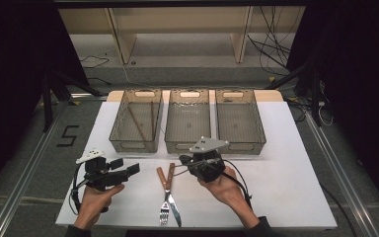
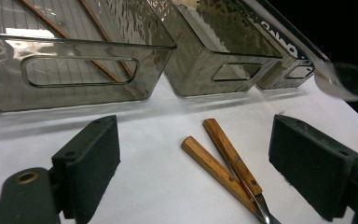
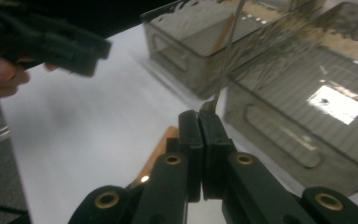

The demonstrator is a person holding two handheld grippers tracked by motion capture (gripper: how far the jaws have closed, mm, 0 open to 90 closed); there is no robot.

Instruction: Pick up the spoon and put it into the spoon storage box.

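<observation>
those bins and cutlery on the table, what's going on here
A person is sorting cutlery into three clear bins with a gripper in each hand. The right gripper is shut on a thin metal utensil, probably a spoon, held up near the middle bin. The left gripper waits open. A fork and a knife lie on the table; the left bin holds chopsticks.

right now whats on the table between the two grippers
In the high view, a wooden-handled fork and knife lie crossed on the white table between the left gripper and right gripper.
</observation>
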